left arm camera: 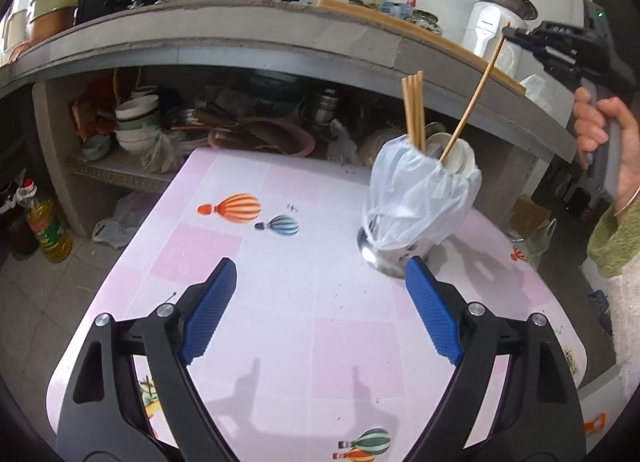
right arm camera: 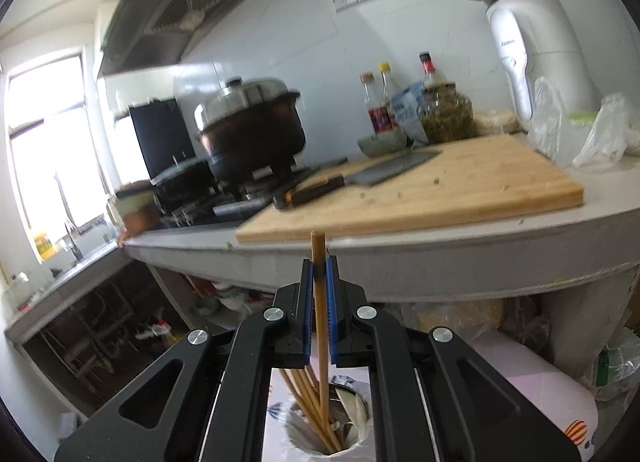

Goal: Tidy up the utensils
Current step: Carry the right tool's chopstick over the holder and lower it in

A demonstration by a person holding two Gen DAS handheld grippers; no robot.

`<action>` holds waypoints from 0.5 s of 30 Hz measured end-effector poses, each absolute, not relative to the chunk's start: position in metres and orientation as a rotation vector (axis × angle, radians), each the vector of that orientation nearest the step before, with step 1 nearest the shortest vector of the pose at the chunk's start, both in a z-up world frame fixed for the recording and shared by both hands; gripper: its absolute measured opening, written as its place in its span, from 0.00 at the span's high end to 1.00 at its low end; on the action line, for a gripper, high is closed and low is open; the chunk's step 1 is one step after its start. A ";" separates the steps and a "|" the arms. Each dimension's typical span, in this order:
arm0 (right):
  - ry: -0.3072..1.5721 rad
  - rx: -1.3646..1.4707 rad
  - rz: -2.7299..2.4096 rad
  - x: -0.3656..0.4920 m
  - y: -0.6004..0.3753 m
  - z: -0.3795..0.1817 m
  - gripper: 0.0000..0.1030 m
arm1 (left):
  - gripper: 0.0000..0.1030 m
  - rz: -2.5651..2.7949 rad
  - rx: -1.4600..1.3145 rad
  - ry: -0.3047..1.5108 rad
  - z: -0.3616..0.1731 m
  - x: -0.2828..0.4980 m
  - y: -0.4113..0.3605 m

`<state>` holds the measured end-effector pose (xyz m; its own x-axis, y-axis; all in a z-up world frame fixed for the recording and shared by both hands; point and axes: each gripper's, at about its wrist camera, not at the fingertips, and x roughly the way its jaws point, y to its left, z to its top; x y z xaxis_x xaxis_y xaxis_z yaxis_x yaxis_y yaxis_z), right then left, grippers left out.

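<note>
Left wrist view: the left gripper stands wide open and empty over the pink table. At centre right, the bag-wrapped utensil holder holds 1 chopstick slanting up to the right gripper, upper right.

Right wrist view: jaws closed on that chopstick at centre; judged mid-placement or mid-removal, next a straight, steady motion. The holder's contents are partly hidden.

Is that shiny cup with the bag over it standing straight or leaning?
Leaning. The cup tilts on the table, its mouth to the right of its base, chopsticks still inside.
</note>
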<state>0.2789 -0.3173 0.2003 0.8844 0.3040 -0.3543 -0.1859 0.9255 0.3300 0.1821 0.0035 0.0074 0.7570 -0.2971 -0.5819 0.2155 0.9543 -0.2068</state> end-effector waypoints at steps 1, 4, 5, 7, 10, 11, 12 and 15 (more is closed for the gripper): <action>0.423 0.284 0.253 0.282 -0.315 0.194 0.94 | 0.20 -0.276 -0.132 0.659 0.006 0.182 0.005; 0.449 0.255 0.237 0.291 -0.307 0.176 0.94 | 0.20 -0.265 -0.138 0.661 0.004 0.181 0.010; 0.458 0.251 0.235 0.293 -0.306 0.171 0.94 | 0.20 -0.263 -0.141 0.660 0.004 0.181 0.011; 0.480 0.246 0.235 0.296 -0.302 0.160 0.94 | 0.20 -0.259 -0.144 0.659 0.004 0.181 0.013; 0.503 0.238 0.240 0.294 -0.298 0.147 0.94 | 0.20 -0.255 -0.144 0.655 0.004 0.181 0.014; 0.510 0.237 0.241 0.293 -0.298 0.144 0.94 | 0.20 -0.255 -0.143 0.655 0.004 0.181 0.014; 0.521 0.236 0.244 0.292 -0.297 0.139 0.94 | 0.20 -0.255 -0.144 0.654 0.004 0.180 0.014; 0.553 0.224 0.245 0.289 -0.293 0.126 0.94 | 0.20 -0.254 -0.146 0.655 0.004 0.181 0.014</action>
